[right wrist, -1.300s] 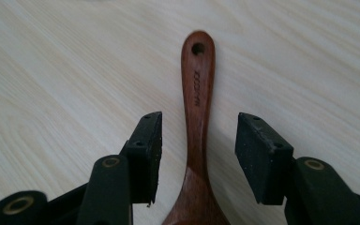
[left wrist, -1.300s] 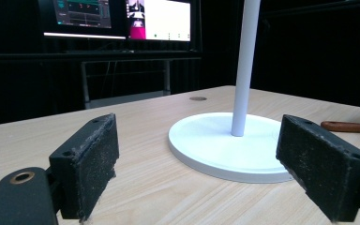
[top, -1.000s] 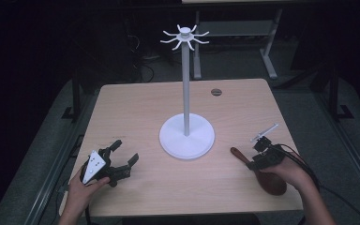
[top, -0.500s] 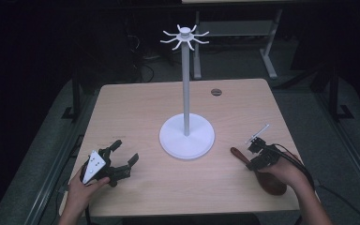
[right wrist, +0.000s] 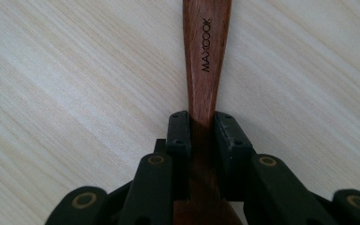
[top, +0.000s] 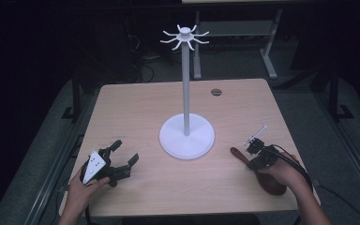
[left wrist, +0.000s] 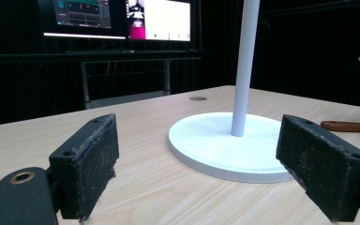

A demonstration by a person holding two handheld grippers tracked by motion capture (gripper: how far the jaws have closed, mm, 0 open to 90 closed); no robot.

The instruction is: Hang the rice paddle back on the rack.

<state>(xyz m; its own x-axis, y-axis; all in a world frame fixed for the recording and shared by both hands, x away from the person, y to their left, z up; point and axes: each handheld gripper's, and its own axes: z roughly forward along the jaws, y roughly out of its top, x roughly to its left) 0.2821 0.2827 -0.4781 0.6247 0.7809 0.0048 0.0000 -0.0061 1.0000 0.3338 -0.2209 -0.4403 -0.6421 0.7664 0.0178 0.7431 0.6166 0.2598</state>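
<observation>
So the right gripper (right wrist: 201, 133) is clamped onto the handle of a wooden spoon (right wrist: 206, 51) with "MAXCOOK" printed on it, down by the table's (top: 136, 101) near right corner, spoon lying on the wood. The left gripper (top: 122, 157) sits near the near left corner with its jaws spread wide, holding nothing. A white stand (top: 186, 136) with hooks on top stands mid-table between them.

Stand (top: 186, 136) mid-table (top: 131, 108), spoon (top: 262, 173) right.
</observation>
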